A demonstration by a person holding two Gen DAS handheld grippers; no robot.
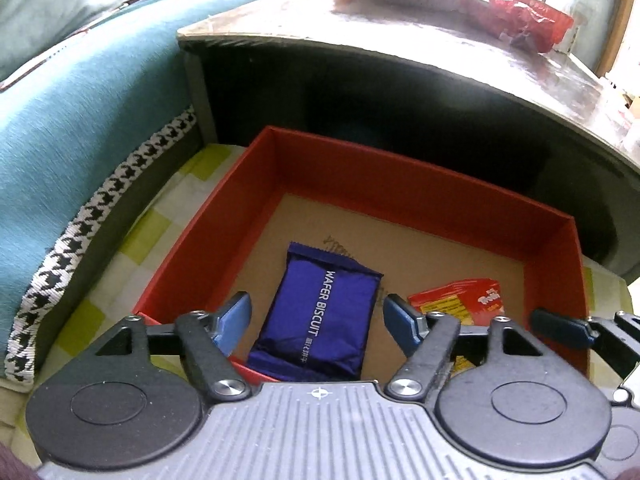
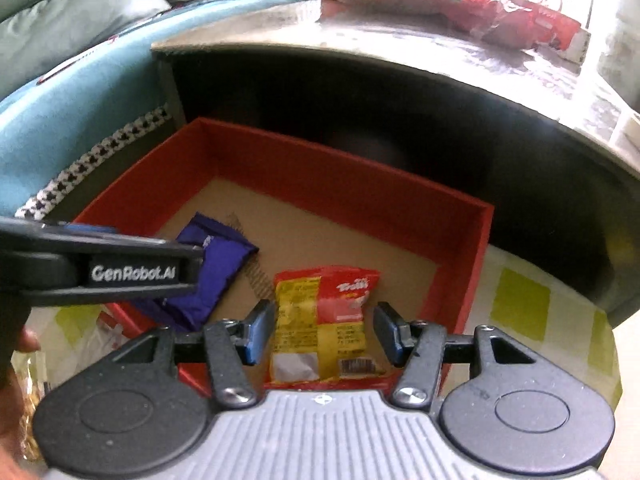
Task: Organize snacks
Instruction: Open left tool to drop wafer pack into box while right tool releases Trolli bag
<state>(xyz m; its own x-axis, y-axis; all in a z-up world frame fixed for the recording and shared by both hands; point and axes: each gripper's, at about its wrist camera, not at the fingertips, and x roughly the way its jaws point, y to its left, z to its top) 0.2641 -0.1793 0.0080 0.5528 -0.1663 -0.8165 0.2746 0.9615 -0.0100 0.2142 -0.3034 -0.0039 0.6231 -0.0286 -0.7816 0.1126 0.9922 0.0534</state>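
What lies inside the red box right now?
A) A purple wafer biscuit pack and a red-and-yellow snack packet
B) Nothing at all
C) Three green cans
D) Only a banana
A: the purple wafer biscuit pack and the red-and-yellow snack packet both lie on the red box's cardboard floor.

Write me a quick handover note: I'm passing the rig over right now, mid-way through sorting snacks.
Left claw: open over the purple wafer biscuit pack, not gripping it.
Right claw: open, its fingers either side of the red-and-yellow snack packet, not pressing it.
Both snacks lie on the floor of the red box, which sits below the table edge.
Done: two snacks boxed.
Left: red snack wrappers remain on the tabletop; fetch them next.
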